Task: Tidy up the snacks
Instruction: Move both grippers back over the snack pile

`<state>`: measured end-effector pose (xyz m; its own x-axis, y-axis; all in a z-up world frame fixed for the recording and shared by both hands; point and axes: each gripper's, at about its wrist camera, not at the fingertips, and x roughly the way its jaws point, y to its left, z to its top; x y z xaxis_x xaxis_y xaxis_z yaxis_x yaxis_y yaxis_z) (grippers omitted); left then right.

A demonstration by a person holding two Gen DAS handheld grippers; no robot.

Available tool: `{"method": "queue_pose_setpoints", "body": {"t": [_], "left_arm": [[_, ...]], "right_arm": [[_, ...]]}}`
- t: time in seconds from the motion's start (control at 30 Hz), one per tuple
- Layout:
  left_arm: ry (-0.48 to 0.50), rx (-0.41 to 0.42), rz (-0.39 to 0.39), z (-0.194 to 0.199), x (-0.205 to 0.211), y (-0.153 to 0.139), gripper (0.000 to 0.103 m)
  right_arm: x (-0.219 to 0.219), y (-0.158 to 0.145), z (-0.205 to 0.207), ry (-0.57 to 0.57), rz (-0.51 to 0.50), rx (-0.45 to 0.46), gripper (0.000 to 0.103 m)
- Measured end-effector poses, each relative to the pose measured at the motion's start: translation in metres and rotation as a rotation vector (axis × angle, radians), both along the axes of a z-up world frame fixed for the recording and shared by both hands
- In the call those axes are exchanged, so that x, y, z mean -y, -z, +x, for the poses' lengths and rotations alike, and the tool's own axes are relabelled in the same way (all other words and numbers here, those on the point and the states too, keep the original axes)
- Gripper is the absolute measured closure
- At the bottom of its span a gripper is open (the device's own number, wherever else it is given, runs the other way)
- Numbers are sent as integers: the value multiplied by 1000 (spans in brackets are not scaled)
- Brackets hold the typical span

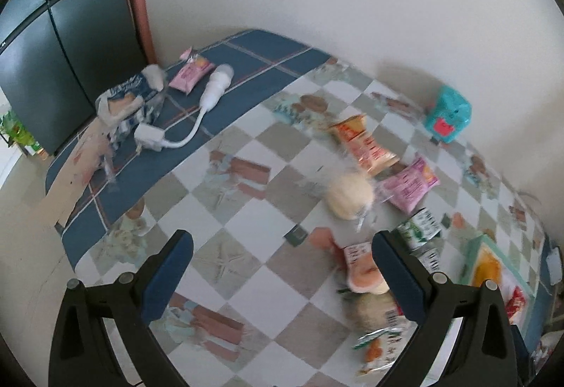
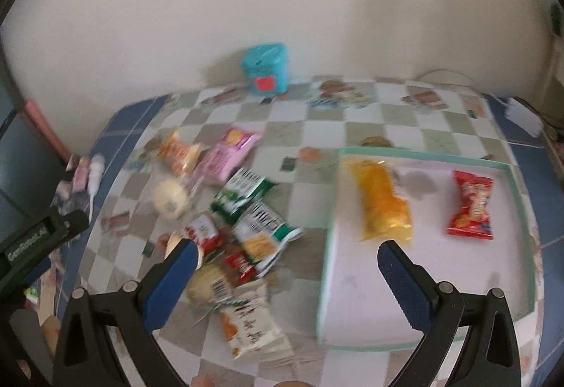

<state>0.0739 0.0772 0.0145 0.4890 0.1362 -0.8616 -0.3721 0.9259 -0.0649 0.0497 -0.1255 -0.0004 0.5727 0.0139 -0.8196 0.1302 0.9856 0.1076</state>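
Several snack packets lie scattered on the checked tablecloth point(image 2: 317, 126): an orange packet point(image 2: 178, 151), a pink packet point(image 2: 225, 154), a round cream bun point(image 2: 171, 200), green-white packets point(image 2: 243, 193) and a red-white packet point(image 2: 204, 232). A white tray with a mint rim point(image 2: 423, 154) holds a yellow packet point(image 2: 382, 200) and a red packet point(image 2: 472, 207). My right gripper point(image 2: 285, 258) is open and empty above the pile's near side, left of the tray. My left gripper point(image 1: 282, 249) is open and empty above the table, with the bun point(image 1: 350, 195) and pink packet point(image 1: 410, 184) ahead to the right.
A teal tub point(image 2: 266, 68) stands by the wall. At the far left end lie a white plug with cable point(image 1: 151, 136), a white bottle-like object point(image 1: 218, 84), a small pink packet point(image 1: 192, 73) and crumpled wrappers point(image 1: 123, 101). A dark cabinet point(image 1: 53, 45) stands beyond the table.
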Motion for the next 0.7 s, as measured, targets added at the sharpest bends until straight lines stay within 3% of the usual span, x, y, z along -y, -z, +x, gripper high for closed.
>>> {"method": "queue_pose_setpoints", "body": {"t": [0.47,0.6,0.7], "left_arm": [[60,-300,-84,16,23,91,2],[65,-336,-133,17,28,100,2],[68,-341,-122,18,30,100,2]], "right_arm": [[-16,84,6,-68,9,-273,0],[-19,89,6,-79,-17,-287,3],[-23,89,4,-96,-54,-281,5]]}}
